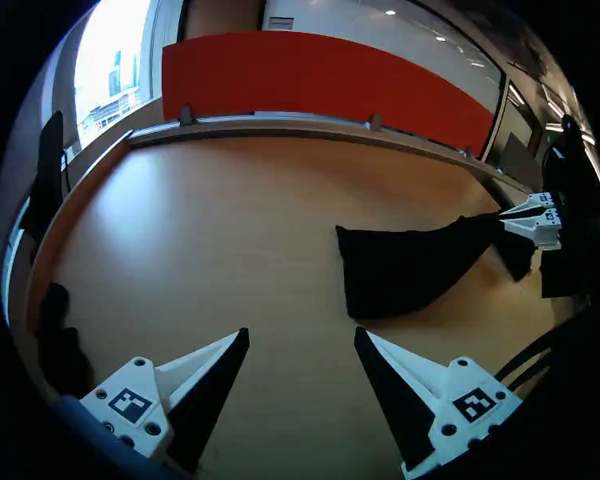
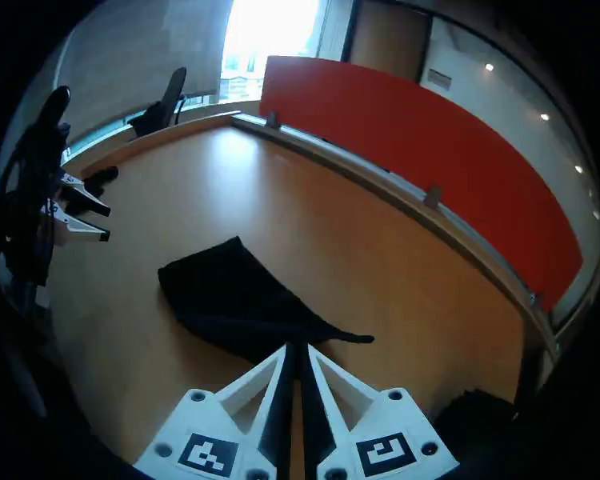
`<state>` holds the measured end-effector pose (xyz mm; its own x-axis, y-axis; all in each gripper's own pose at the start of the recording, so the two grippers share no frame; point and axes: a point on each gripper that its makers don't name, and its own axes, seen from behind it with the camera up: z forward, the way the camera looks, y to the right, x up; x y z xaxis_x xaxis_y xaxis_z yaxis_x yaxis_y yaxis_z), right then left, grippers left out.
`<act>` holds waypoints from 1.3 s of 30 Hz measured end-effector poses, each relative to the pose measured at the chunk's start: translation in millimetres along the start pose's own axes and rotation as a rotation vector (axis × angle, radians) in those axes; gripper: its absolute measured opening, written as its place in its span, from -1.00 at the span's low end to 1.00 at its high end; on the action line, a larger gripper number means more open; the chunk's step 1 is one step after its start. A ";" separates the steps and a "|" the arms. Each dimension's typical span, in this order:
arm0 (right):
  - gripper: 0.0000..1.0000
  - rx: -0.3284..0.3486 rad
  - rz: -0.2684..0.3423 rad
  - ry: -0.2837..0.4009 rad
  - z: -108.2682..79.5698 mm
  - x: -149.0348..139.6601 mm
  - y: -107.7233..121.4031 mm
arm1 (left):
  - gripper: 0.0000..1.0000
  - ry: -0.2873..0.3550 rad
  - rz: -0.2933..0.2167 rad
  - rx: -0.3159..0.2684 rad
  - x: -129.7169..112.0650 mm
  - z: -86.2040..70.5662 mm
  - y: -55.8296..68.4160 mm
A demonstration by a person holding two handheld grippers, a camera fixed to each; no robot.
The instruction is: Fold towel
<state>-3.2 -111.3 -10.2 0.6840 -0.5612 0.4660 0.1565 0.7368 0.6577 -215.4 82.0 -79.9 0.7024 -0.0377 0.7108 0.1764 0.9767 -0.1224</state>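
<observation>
A black towel [image 1: 404,268] lies crumpled on the wooden table [image 1: 220,232], right of centre in the left gripper view. One of its corners is pulled up to the right, where my right gripper [image 1: 504,218] holds it. In the right gripper view the towel [image 2: 228,304] spreads out just ahead of my right gripper [image 2: 298,350], whose fingers are shut on its near corner. My left gripper [image 1: 300,332] stands open over bare table, a little short of the towel. It also appears at the far left of the right gripper view, the left gripper [image 2: 108,225] open there too.
A red divider panel [image 1: 324,80] on a metal rail runs along the table's far edge. A small dark object [image 1: 56,304] lies near the left edge. Black chairs [image 2: 168,96] stand by the window. Bare wood stretches left of and beyond the towel.
</observation>
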 end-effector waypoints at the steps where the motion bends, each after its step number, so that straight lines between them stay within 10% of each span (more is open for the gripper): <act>1: -0.91 0.002 -0.009 0.001 1.0 1.7 -0.6 | 0.96 0.001 0.000 0.000 0.1 -0.5 0.4; 18: -0.91 0.088 -0.162 0.040 28.7 53.0 -37.1 | 0.96 0.028 0.003 0.001 7.5 -12.1 6.8; 39: -0.91 0.318 -0.462 -0.006 98.7 93.8 -136.5 | 0.96 0.066 -0.157 0.052 -10.0 -48.9 -17.7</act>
<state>-30.8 -301.7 2.2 0.5907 -0.8019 0.0898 0.2160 0.2644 0.9399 -191.8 54.7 -118.7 0.7129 -0.2030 0.6712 0.2532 0.9671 0.0236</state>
